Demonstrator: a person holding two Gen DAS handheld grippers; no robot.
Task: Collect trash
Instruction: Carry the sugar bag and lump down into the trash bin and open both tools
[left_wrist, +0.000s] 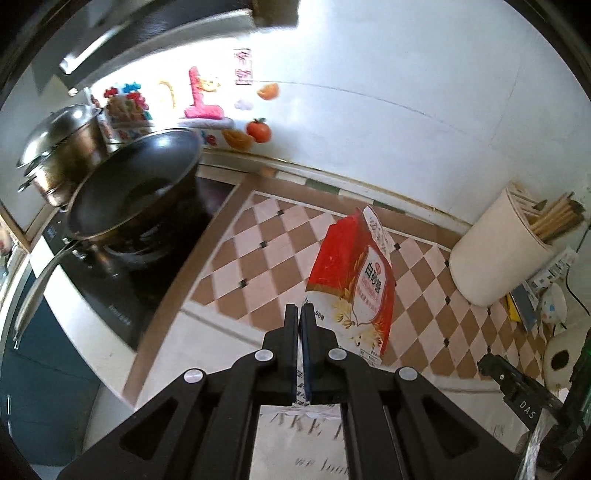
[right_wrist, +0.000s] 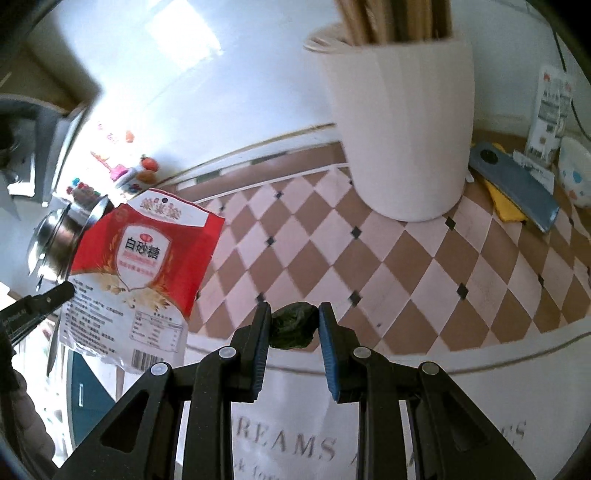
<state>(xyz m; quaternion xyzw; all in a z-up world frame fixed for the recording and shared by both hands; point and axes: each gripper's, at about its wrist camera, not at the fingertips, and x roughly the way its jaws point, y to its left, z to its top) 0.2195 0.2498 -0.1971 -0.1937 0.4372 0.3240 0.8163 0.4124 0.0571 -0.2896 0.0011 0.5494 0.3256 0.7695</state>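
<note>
My left gripper (left_wrist: 299, 308) is fully closed, pinching the lower edge of a red and white sugar bag (left_wrist: 351, 280), which hangs clear above the checkered counter (left_wrist: 258, 266). My right gripper (right_wrist: 294, 323) is partly closed, its pads pressing both sides of a dark green wad (right_wrist: 294, 325). A white chopstick holder (right_wrist: 402, 125) stands behind it. A wok (left_wrist: 136, 184) sits left, on the stove
</note>
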